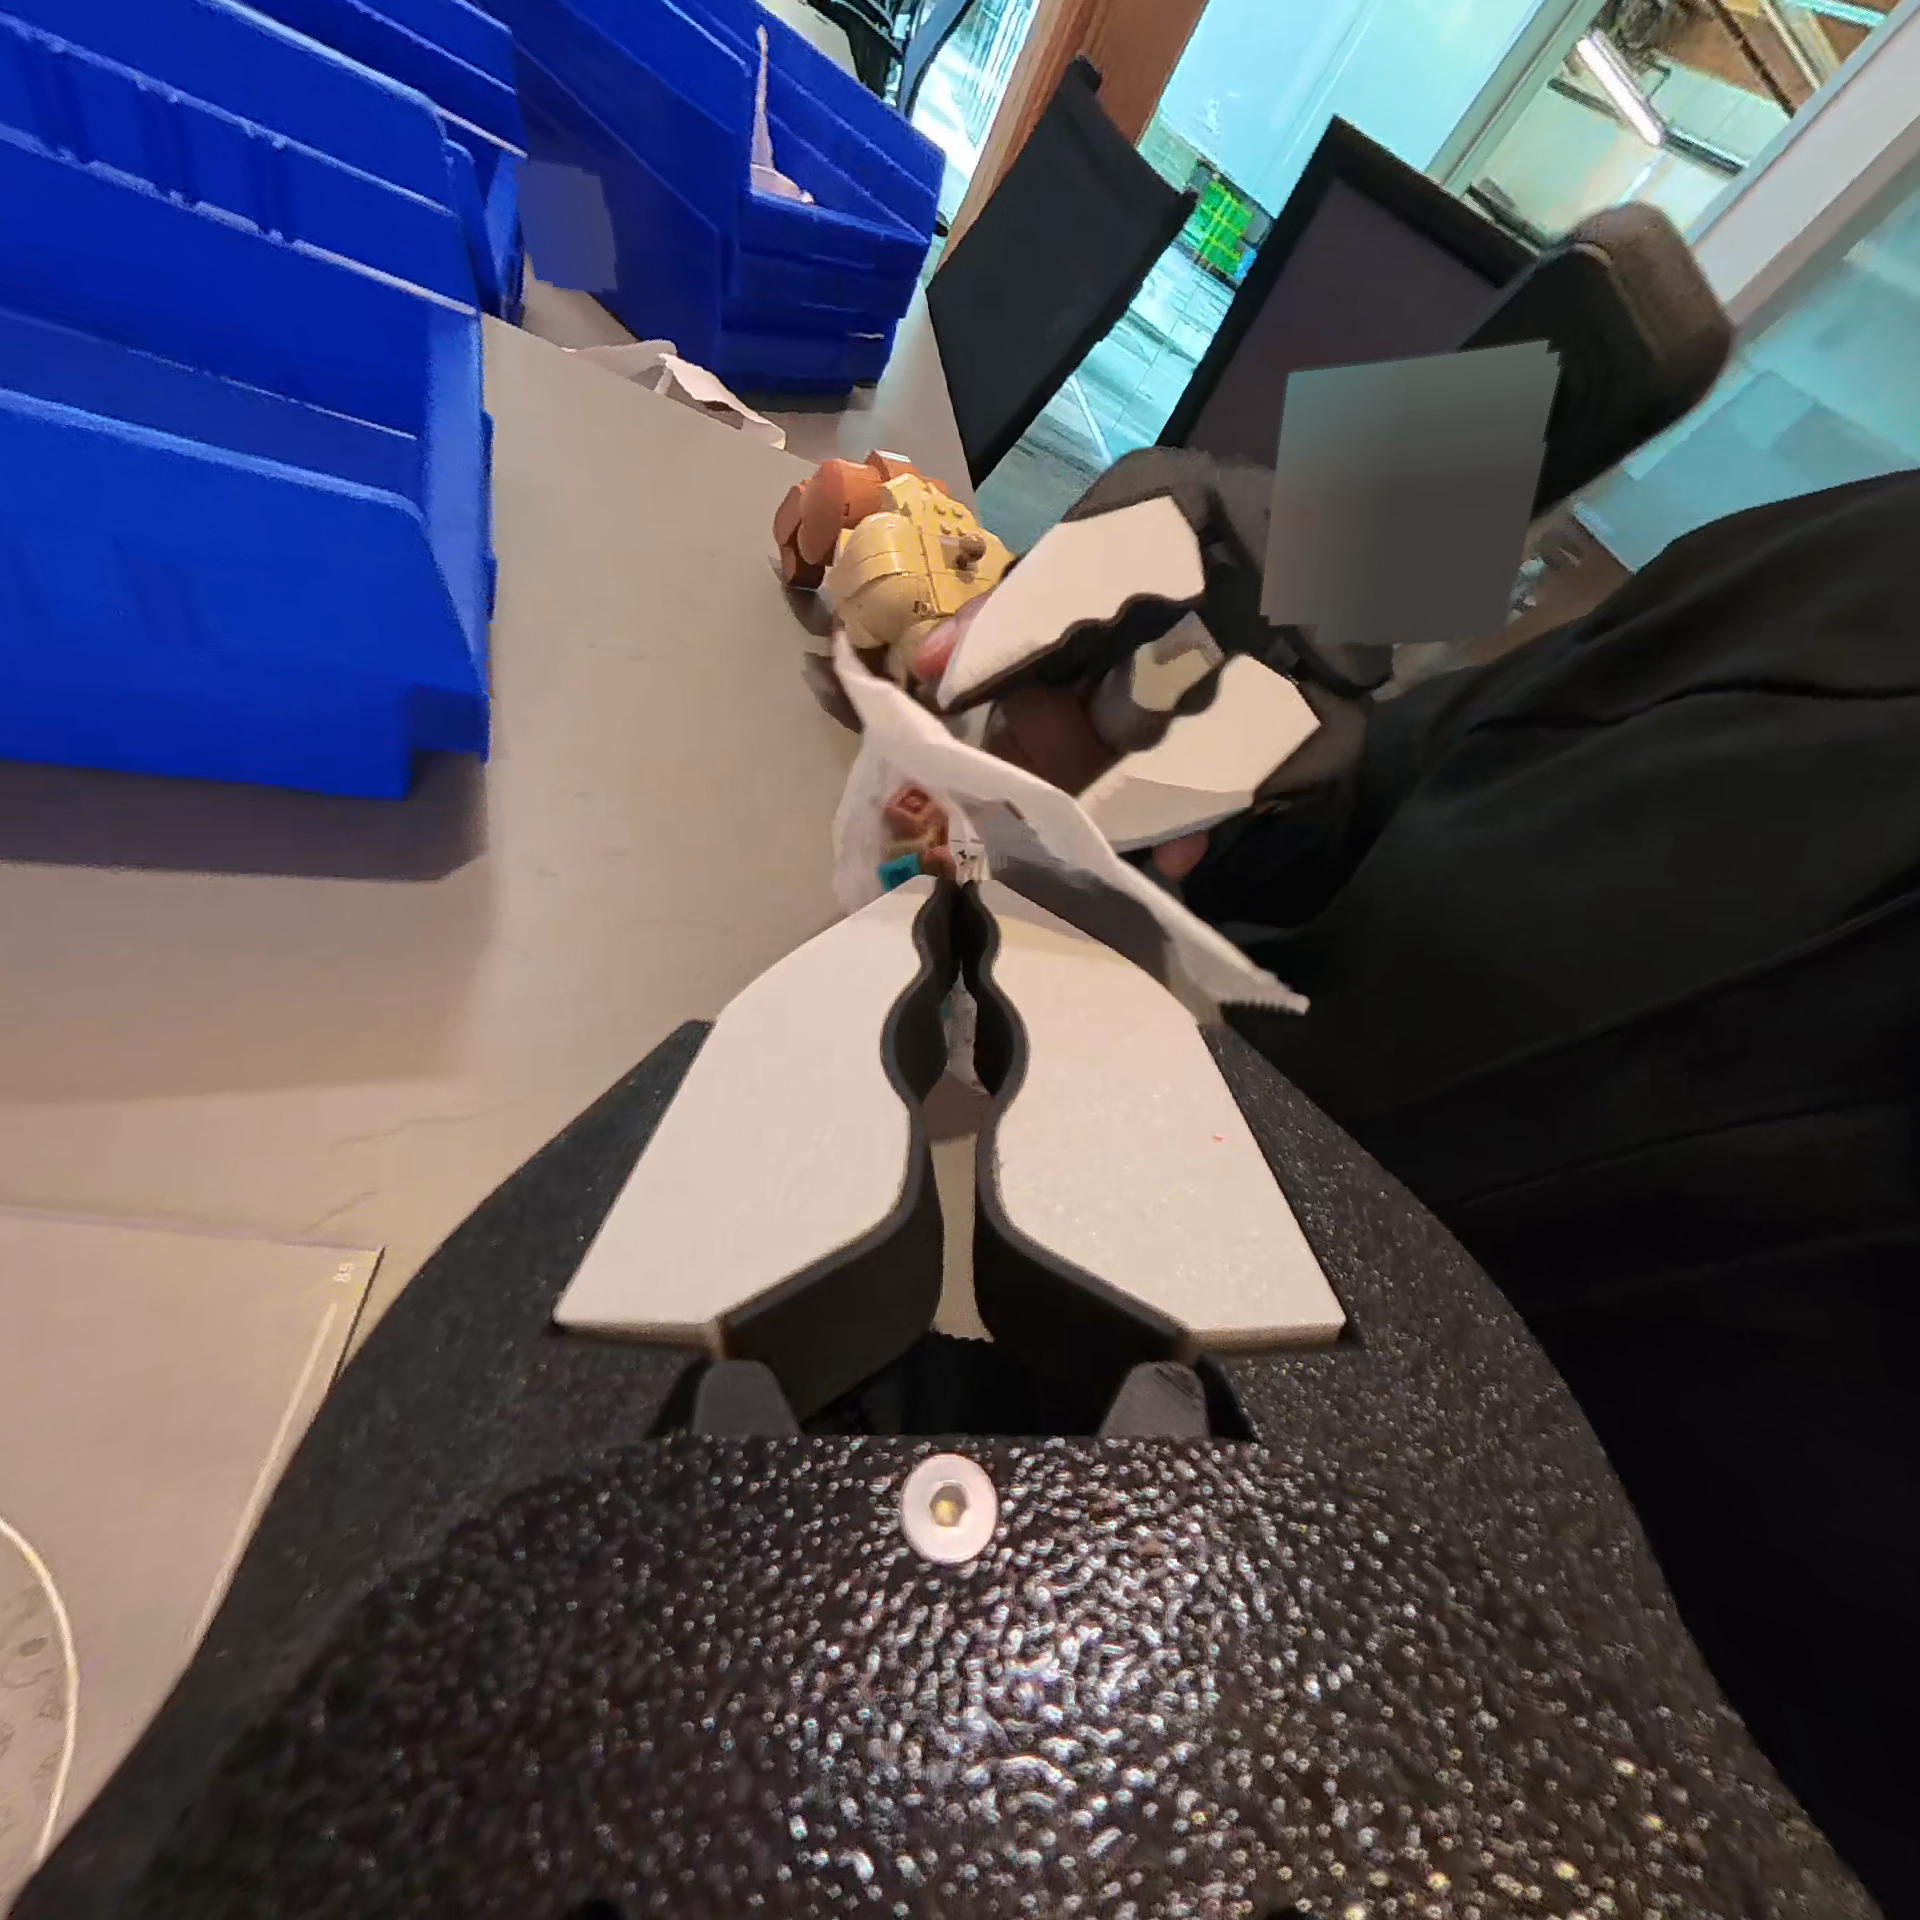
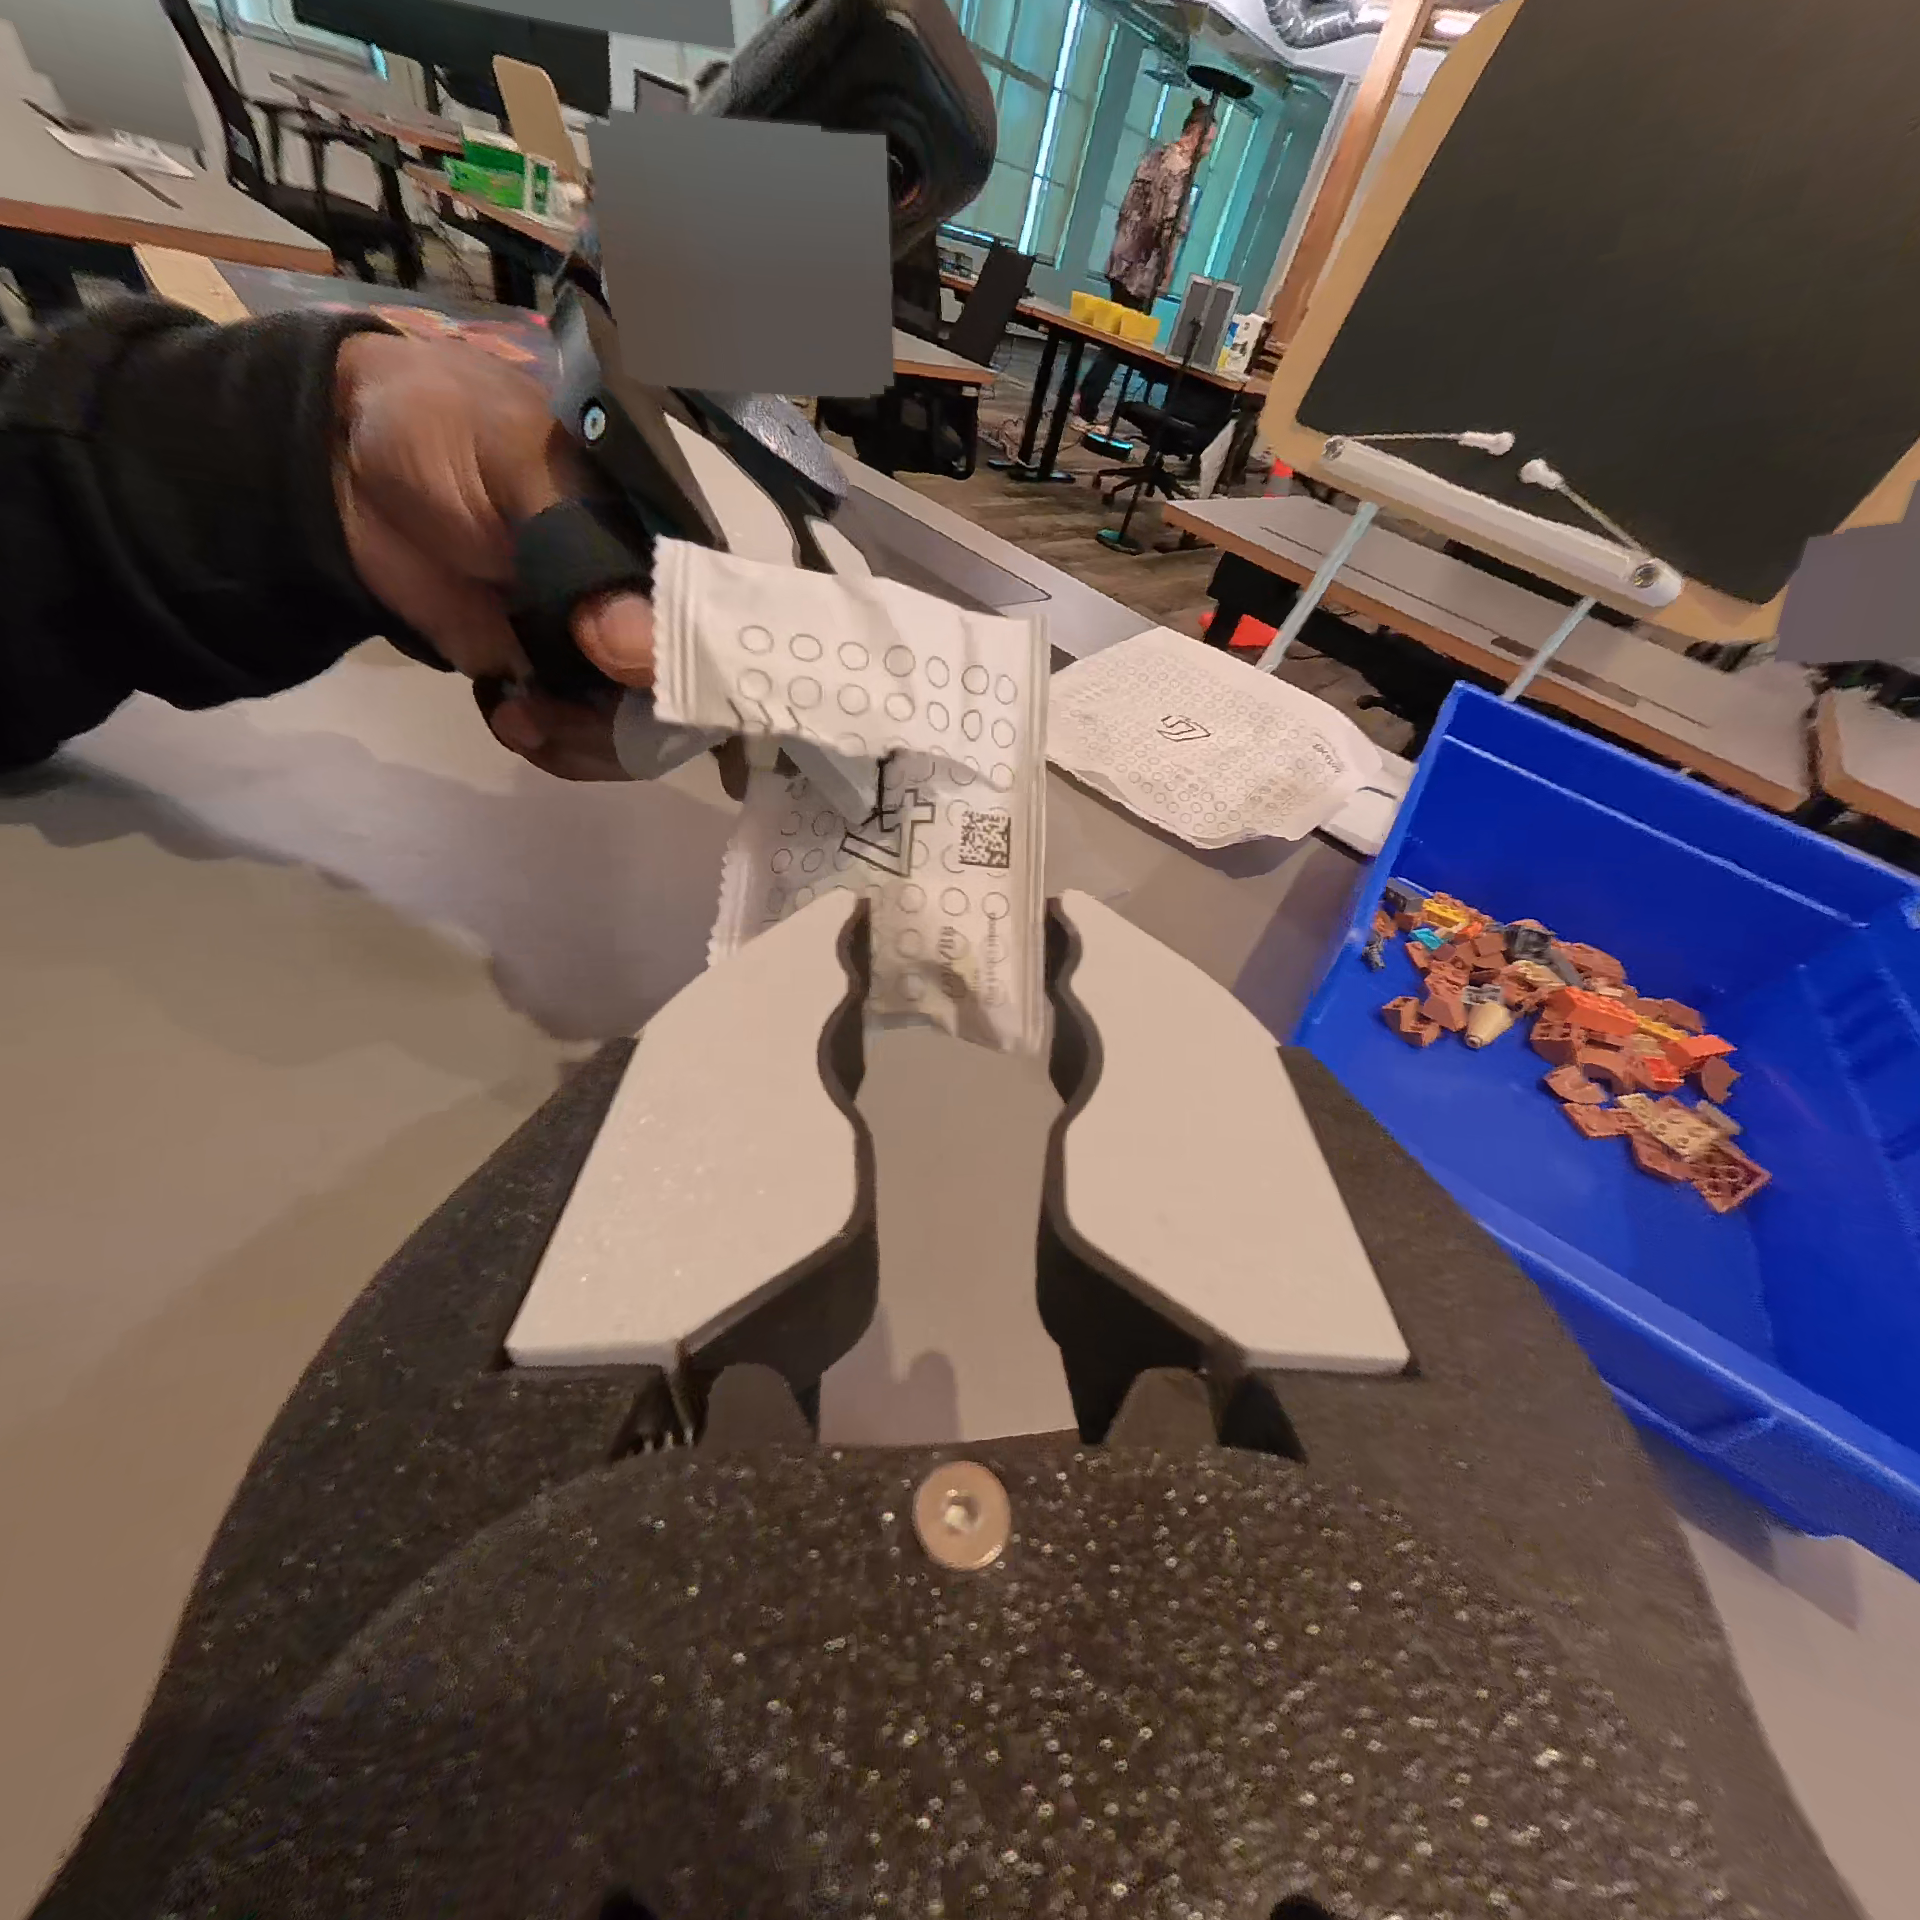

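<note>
The right gripper (image 2: 956,966) stands part open, level over the grey worktop (image 2: 312,1039); the lower end of a white paper bag (image 2: 914,831) printed with circles hangs between its fingers (image 2: 769,997), and I cannot tell whether the pads press it. The left gripper (image 1: 958,896) has its jaws closed on the bag's edge, with small bricks showing through the torn paper. The left hand (image 2: 447,488), in a black sleeve, grips its handle from the left, tilted downward. Beyond lie a second flat paper bag (image 2: 1195,738), a blue bin (image 2: 1714,1299) of loose bricks, and a tan brick figure (image 1: 904,561).
</note>
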`<state>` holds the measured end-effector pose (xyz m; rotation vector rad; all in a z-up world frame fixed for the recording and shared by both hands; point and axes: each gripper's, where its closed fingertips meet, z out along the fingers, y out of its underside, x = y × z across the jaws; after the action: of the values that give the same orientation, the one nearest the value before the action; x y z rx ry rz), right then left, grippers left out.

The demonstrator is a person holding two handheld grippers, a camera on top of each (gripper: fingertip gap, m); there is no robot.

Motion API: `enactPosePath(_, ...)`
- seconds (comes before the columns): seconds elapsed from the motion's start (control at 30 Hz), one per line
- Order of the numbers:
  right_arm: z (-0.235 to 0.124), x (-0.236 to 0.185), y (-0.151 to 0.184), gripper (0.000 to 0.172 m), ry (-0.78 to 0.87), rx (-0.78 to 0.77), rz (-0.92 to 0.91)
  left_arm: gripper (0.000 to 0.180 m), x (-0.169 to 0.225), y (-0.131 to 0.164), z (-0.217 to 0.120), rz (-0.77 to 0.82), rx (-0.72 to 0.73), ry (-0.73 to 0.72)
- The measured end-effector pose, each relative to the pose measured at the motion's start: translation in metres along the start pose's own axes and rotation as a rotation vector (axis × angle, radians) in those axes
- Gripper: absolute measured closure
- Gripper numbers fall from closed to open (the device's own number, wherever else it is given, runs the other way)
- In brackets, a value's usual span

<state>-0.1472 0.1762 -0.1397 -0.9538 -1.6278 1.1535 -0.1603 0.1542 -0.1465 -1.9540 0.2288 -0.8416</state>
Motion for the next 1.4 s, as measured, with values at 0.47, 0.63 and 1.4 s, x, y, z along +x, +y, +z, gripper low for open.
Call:
enactPosePath(0.47, 0.034, -0.01, 0.029, 0.085, 0.175, -0.221, -0.24, 0.18, 0.003, -0.002, 0.01, -0.02, 0.005, -0.062)
enactPosePath(0.63, 0.032, -0.009, 0.028, 0.097, 0.198, -0.217, -0.276, 0.18, 0.002, -0.002, 0.01, -0.015, 0.002, -0.07)
enactPosePath(1.4, 0.01, -0.004, -0.008, 0.106, 0.104, 0.022, -0.187, 0.163, 0.039, -0.043, -0.019, 0.195, 0.055, -0.142)
